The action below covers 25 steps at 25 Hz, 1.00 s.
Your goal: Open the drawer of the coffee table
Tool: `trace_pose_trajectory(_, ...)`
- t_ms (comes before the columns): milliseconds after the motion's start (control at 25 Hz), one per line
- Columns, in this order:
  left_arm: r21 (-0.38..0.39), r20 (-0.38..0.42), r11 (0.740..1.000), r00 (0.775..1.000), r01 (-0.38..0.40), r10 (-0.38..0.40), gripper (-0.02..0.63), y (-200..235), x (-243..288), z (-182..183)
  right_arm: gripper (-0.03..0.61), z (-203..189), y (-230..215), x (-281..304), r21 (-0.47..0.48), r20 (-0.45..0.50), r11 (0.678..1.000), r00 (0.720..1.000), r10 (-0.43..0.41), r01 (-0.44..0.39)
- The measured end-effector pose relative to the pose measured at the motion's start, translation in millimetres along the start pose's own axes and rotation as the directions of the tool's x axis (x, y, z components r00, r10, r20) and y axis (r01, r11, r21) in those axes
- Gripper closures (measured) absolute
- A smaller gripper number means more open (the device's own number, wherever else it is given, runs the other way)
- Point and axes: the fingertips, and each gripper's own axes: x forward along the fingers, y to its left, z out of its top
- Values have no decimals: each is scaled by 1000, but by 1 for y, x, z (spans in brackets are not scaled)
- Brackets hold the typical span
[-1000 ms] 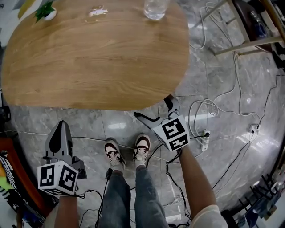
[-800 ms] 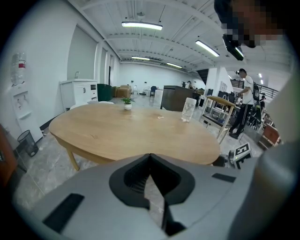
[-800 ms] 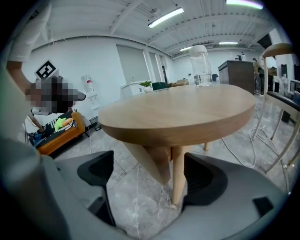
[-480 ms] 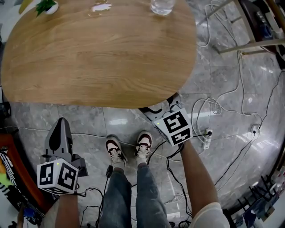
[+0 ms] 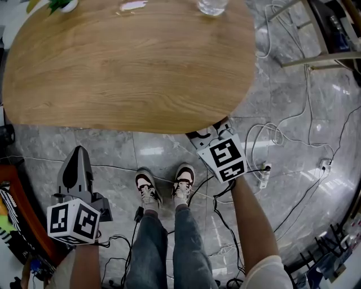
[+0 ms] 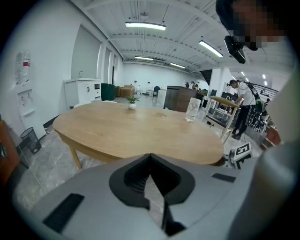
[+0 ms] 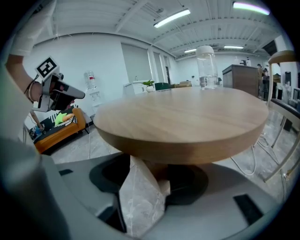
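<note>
The oval wooden coffee table [image 5: 130,62] fills the top of the head view. My right gripper [image 5: 211,133] is at its near edge, with the fingertips hidden under the rim. In the right gripper view the table's thick rim [image 7: 187,140] runs just above my right gripper [image 7: 150,176]. Its jaws are closing, and a brown part [image 7: 158,171] under the rim sits in the gap between them. No pad shows pressing on it. No drawer face shows clearly in any view. My left gripper [image 5: 78,152] hangs over the floor, well short of the table, jaws together.
A glass [image 5: 212,5] and a small potted plant [image 5: 62,4] stand on the far side of the table. The person's shoes [image 5: 148,189] are between the grippers. A power strip [image 5: 263,175] and cables lie at the right. A metal frame [image 5: 316,56] stands at the back right.
My right gripper has moved forward to the table's edge; its spread fingers have narrowed and slipped under the rim. The left gripper has stayed where it was.
</note>
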Motion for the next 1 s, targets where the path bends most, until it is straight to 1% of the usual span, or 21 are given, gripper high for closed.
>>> trace_pose_trajectory(240,-3,-2,1000,1000,-1,1,621,-2,0,-3,368,-2,0,-3,-51,-13,998,999,45,-46)
trace_pose_trajectory(560,-17,-8,1000,1000,-9,9,621,-4,-1,-8,407,-2,1,-7,-121,-28,989,996,84,-86)
trace_pose_trajectory(760,-16,-9,1000,1000,-4,4,621,-8,-3,-12,424,-3,3,-10,-150,-42,981,992,119,-124)
trace_pose_trajectory(1000,-34,-18,999,1000,-15,15,621,-11,-5,-19,442,-4,3,-11,-202,-64,967,988,144,-154)
